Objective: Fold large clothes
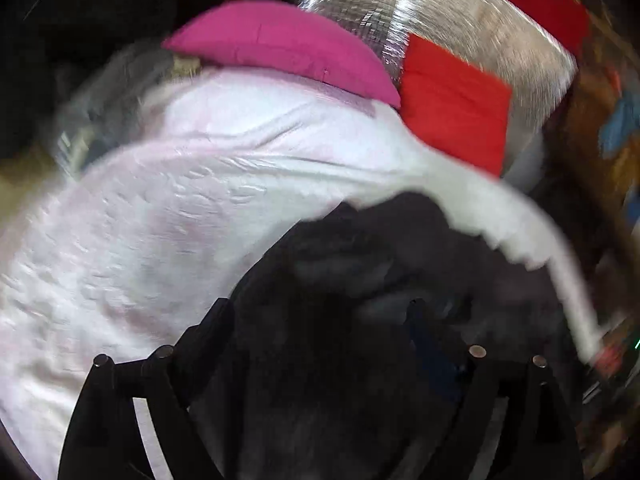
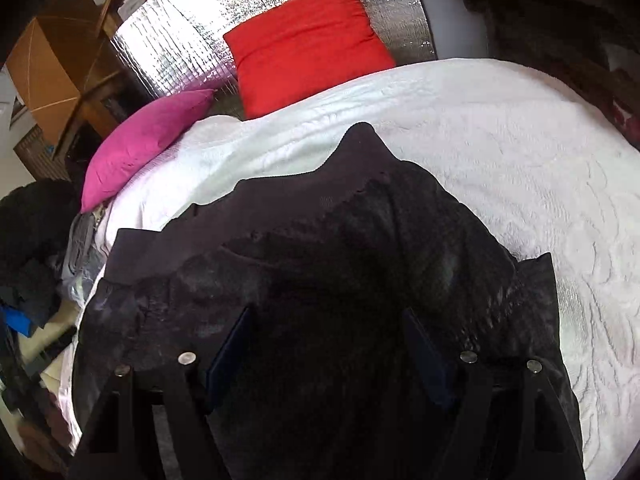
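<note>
A large black garment lies spread on a white quilted bedspread. In the right wrist view my right gripper hovers just over the garment, its two fingers wide apart and nothing between them. In the blurred left wrist view the same black garment fills the lower middle, and my left gripper is over it with fingers spread; whether cloth is pinched is hidden by dark cloth and blur. The white bedspread lies beyond.
A pink cushion and a red cushion sit at the head of the bed against a silver foil panel. Wooden furniture and piled clothes stand left of the bed.
</note>
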`<action>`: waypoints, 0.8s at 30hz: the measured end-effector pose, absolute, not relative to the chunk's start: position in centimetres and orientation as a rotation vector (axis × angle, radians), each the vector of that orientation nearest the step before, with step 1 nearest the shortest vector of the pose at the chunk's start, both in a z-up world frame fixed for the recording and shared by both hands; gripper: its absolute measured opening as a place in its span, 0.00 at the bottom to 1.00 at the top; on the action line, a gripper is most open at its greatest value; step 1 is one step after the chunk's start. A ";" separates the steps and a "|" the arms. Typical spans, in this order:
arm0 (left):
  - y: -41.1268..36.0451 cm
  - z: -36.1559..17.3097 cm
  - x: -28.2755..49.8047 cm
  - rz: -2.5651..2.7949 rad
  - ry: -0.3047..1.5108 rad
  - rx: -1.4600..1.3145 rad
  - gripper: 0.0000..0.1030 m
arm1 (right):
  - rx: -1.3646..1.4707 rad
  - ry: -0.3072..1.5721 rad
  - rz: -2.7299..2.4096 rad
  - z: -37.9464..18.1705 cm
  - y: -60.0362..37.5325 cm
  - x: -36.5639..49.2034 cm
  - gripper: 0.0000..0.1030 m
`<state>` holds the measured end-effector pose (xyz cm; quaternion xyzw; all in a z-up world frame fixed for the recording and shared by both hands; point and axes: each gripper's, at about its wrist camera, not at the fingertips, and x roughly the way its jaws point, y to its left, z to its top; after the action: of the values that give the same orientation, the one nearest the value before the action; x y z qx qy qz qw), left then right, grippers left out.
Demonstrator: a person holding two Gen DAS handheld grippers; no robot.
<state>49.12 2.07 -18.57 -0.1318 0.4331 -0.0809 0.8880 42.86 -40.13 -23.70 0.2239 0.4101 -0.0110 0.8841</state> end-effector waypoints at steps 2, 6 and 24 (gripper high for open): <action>2.0 -18.7 52.1 -0.195 0.969 -0.318 0.85 | 0.477 0.851 -0.012 -23.7 -40.4 42.8 0.77; 2.5 -20.3 58.4 -0.194 1.101 -0.429 0.85 | 0.494 0.850 0.000 -23.8 -40.5 42.8 0.77; 0.5 -20.9 58.5 -0.516 1.155 -0.736 0.86 | 0.496 0.854 0.000 -23.9 -40.5 43.1 0.77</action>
<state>58.50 0.50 -20.90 -0.3359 0.5273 -0.2354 0.7441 43.14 -40.51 -23.85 0.2382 0.4097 -0.0001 0.8806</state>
